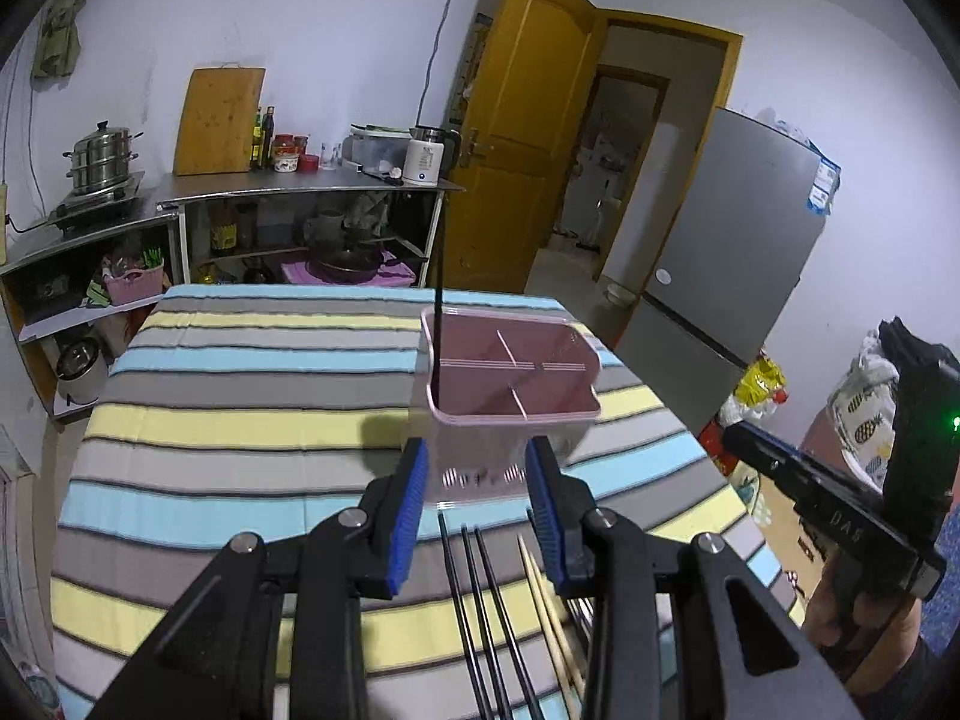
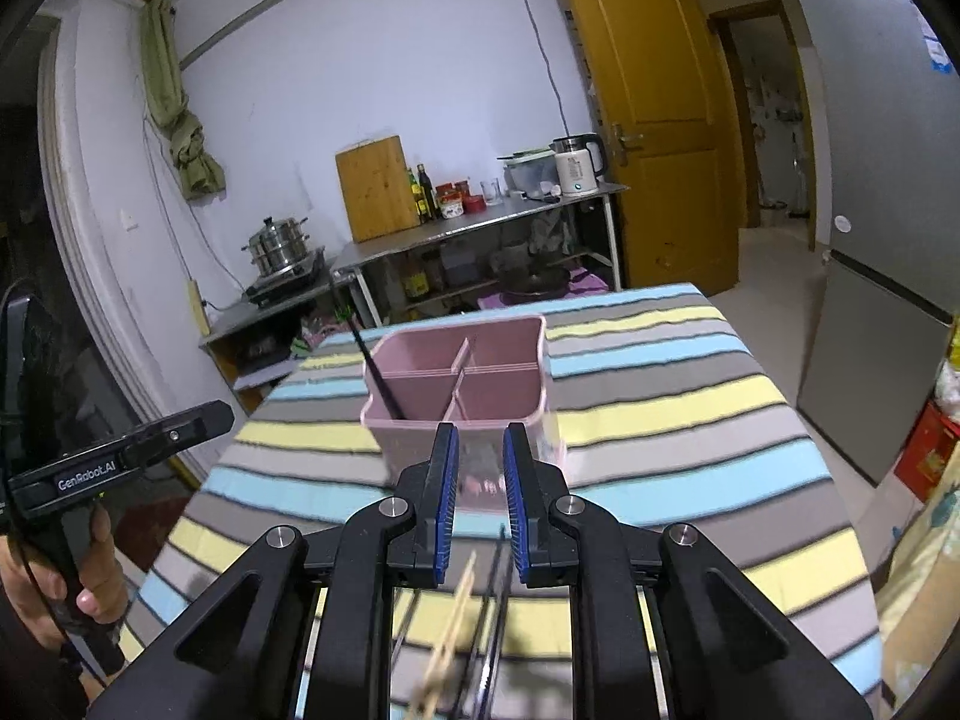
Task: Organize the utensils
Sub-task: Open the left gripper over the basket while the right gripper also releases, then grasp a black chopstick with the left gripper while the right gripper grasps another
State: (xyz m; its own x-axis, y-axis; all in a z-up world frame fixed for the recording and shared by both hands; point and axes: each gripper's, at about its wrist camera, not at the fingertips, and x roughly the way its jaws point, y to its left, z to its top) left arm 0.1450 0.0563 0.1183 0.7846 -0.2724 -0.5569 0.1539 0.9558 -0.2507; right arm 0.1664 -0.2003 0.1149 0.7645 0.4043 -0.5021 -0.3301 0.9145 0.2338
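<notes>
A pink utensil holder (image 1: 510,372) with cross dividers stands on the striped table; it also shows in the right wrist view (image 2: 462,378). One black chopstick (image 1: 438,348) stands in its near-left compartment, also seen from the right wrist (image 2: 378,378). Several black chopsticks (image 1: 480,612) and wooden chopsticks (image 1: 549,612) lie on the cloth in front of the holder. My left gripper (image 1: 477,480) is open and empty above them. My right gripper (image 2: 480,480) is open and empty above the wooden chopsticks (image 2: 453,624) and black chopsticks (image 2: 495,588).
The table has a striped cloth (image 1: 240,420). The right hand-held gripper shows at the right edge of the left wrist view (image 1: 840,510). A steel kitchen shelf (image 1: 270,192) stands behind the table, with a grey fridge (image 1: 732,252) and an open yellow door (image 1: 522,138) to the right.
</notes>
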